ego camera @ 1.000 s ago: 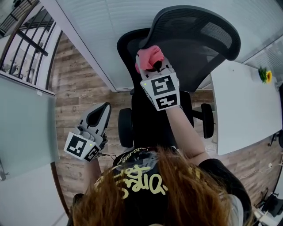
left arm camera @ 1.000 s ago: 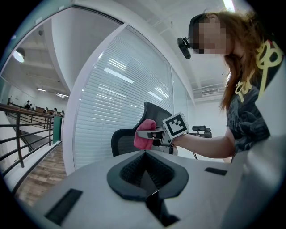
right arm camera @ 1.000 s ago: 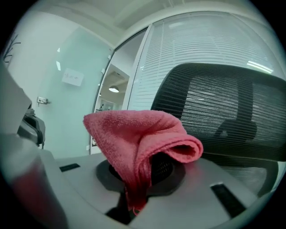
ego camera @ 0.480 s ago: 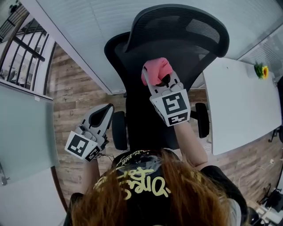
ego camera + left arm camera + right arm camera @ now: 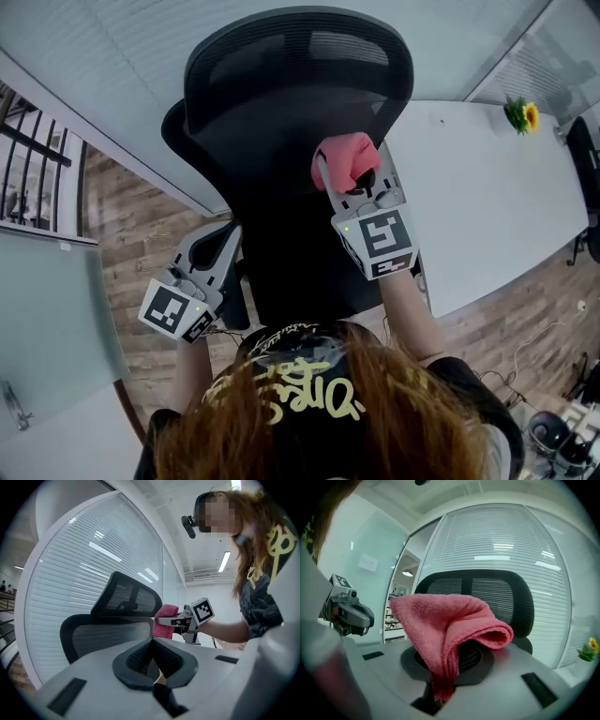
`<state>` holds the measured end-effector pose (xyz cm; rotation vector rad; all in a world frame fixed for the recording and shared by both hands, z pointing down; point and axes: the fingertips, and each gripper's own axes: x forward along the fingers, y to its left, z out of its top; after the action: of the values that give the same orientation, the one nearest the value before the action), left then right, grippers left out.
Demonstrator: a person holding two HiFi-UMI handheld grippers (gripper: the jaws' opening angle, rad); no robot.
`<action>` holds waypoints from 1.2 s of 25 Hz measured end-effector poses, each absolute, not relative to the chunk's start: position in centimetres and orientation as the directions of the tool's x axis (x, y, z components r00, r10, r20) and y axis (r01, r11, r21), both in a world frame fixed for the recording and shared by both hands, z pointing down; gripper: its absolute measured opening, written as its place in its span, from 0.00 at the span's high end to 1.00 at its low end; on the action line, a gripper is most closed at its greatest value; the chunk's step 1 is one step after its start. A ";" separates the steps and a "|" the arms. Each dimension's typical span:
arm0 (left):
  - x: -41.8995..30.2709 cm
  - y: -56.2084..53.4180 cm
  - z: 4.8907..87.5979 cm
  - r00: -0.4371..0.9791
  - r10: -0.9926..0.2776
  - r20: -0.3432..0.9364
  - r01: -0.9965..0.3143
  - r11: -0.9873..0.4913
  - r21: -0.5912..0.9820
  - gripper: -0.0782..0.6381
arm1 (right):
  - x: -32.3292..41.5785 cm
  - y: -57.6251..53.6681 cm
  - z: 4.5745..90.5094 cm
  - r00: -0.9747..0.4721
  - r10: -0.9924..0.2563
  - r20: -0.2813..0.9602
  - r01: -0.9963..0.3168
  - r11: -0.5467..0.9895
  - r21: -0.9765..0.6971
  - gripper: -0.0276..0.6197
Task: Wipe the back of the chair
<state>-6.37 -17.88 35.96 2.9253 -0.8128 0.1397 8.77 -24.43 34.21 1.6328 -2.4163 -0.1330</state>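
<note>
chair back [image 5: 281, 112], black mesh, before white blinds [image 5: 122, 56]

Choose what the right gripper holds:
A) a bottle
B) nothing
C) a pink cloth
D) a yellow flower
C: the right gripper has its jaws shut on a folded pink cloth, with the chair behind it.

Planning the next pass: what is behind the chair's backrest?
White slatted blinds stand behind the backrest. The pink cloth in the right gripper hides much of the backrest's lower part, and how close chair and blinds are cannot be told.
</note>
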 end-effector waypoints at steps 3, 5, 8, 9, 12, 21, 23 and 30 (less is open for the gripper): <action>-4.5 -17.8 36.0 0.863 -0.492 0.110 -0.501 -0.862 0.073 0.90 | 11.8 -24.1 34.8 -0.314 -0.938 0.147 -0.920 0.339 0.198 0.87; -3.4 -17.7 36.1 0.867 -0.487 0.111 -0.495 -0.866 0.072 0.90 | 13.9 -24.1 35.2 -0.282 -0.946 0.157 -0.929 0.311 0.200 0.87; -2.3 -17.7 36.2 0.863 -0.491 0.114 -0.501 -0.862 0.074 0.90 | 16.8 -24.0 35.8 -0.250 -0.953 0.172 -0.939 0.282 0.197 0.87; -1.9 -17.7 36.1 0.861 -0.495 0.115 -0.504 -0.861 0.072 0.90 | 17.8 -24.2 35.9 -0.241 -0.954 0.177 -0.942 0.274 0.195 0.87; -1.0 -17.5 35.9 0.851 -0.512 0.118 -0.521 -0.851 0.062 0.90 | 20.9 -25.1 36.4 -0.215 -0.957 0.196 -0.949 0.252 0.188 0.87; -2.8 -15.6 36.9 0.757 -0.634 0.162 -0.648 -0.760 0.051 0.90 | 28.3 -31.1 37.7 -0.158 -0.962 0.221 -0.964 0.199 0.176 0.87; -3.1 -15.3 37.1 0.734 -0.658 0.169 -0.674 -0.737 0.053 0.90 | 29.3 -32.7 38.0 -0.160 -0.960 0.230 -0.966 0.200 0.166 0.87; -3.7 -14.7 37.5 0.679 -0.709 0.189 -0.728 -0.683 0.053 0.90 | 29.2 -36.9 40.0 -0.181 -0.948 0.262 -0.952 0.236 0.195 0.87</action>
<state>-3.72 -14.65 37.47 2.7639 -1.1884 0.2317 29.20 -36.90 40.04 1.7612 -2.1890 0.0176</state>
